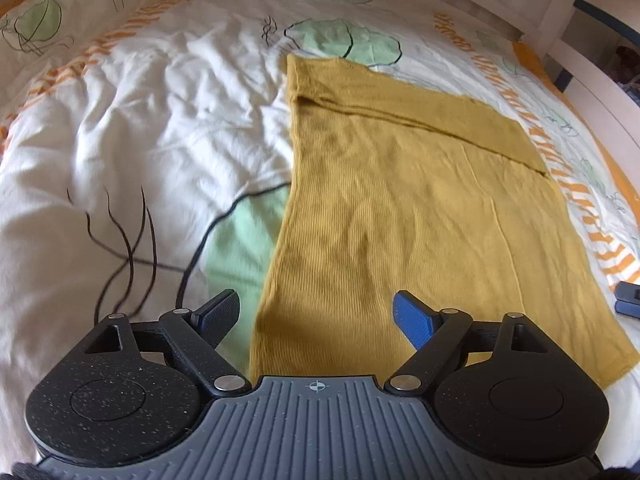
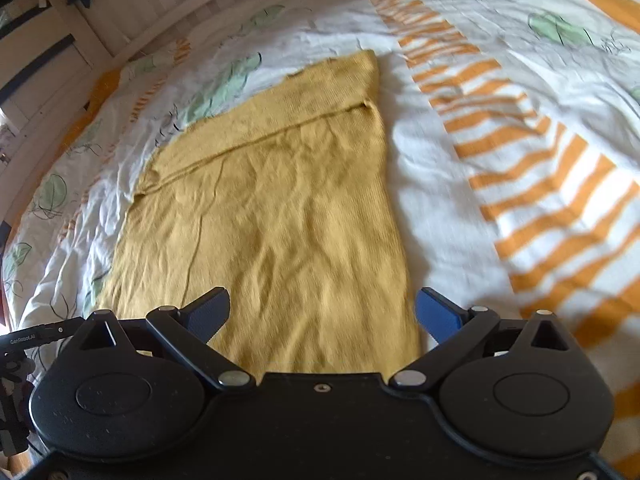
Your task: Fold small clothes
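On the bed's white duvet [image 1: 168, 128] printed with green leaves and orange stripes lies a mustard-yellow garment [image 1: 400, 208], spread flat with a seam running across its far part. Left gripper [image 1: 316, 316] hangs over the garment's near left edge, fingers [image 1: 412, 318] spread wide — nothing between them, one over the duvet, one over the cloth. Right gripper [image 2: 322, 314] hangs over the near right edge, fingers [image 2: 436, 314] equally wide apart and empty — whether they touch the fabric I cannot tell.
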